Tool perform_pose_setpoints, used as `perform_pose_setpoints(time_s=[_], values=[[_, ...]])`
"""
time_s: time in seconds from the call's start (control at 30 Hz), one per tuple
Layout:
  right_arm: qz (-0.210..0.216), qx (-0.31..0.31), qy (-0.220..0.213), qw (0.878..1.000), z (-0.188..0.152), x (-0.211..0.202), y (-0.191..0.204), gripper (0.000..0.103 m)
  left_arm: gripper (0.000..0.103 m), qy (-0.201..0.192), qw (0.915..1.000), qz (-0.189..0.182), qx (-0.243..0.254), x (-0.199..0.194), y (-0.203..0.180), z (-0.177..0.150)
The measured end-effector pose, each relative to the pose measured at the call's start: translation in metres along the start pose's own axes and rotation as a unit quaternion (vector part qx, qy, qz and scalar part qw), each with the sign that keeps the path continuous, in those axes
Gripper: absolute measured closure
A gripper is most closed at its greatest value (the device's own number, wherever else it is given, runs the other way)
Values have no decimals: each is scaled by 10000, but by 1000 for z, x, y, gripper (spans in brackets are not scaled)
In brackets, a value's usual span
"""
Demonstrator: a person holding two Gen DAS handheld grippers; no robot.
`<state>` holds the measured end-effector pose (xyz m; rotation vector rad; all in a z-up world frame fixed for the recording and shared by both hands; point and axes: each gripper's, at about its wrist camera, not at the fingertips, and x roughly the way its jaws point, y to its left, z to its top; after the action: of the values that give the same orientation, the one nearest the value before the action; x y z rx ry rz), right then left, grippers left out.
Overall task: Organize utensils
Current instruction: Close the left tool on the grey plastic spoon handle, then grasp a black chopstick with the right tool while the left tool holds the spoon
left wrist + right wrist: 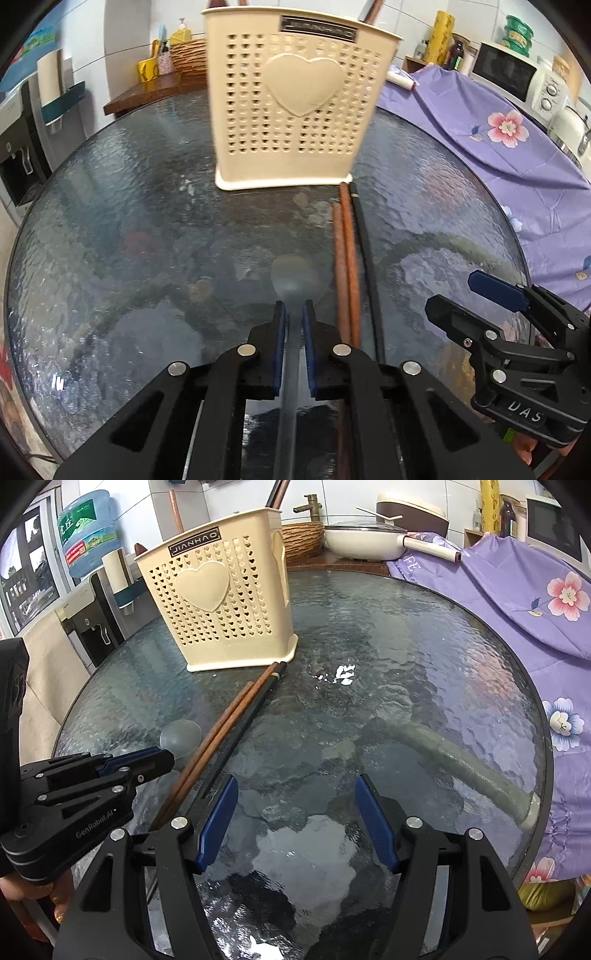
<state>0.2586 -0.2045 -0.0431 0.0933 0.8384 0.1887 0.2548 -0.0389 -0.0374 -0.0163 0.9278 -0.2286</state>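
The left tongs (294,315) are narrowed around a spoon (294,277) lying on the glass tabletop (129,221). The right tongs (297,812) gape wide, holding nothing. Chopsticks (229,720) lie beside the spoon, reaching toward the cream utensil holder (225,605).

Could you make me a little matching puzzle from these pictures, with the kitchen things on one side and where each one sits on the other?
Things:
1. spoon
2. cream utensil holder
3. brown chopsticks
4. right gripper

States:
A. standing upright on the glass table
B. lying flat beside a black chopstick
C. open, nothing between its fingers
D. handle pinched by the left gripper

Pairs: 1-D, 2-A, 3-B, 4-C
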Motion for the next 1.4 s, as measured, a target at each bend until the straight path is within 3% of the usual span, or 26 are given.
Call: perform_pose_setpoints(time_s=[0.33, 0.43, 0.83, 1.2, 1.4], values=[[163, -288, 45, 9994, 6, 8, 27, 37, 93, -44, 9999, 91, -98, -7, 15, -1], [163, -333, 103, 9993, 6, 11, 30, 37, 89, -61, 9999, 88, -105, -8, 15, -2], [-169, -762, 301, 9965, 1, 26, 49, 40, 80, -114, 9995, 159, -244, -12, 24, -3], [-449, -595, 350, 9966, -1, 18, 15, 41, 71, -119, 9995, 98, -264, -11, 24, -5], [-239, -584, 295, 9976, 10, 18, 11, 45, 62, -134, 9997, 125, -169, -11, 17, -2]])
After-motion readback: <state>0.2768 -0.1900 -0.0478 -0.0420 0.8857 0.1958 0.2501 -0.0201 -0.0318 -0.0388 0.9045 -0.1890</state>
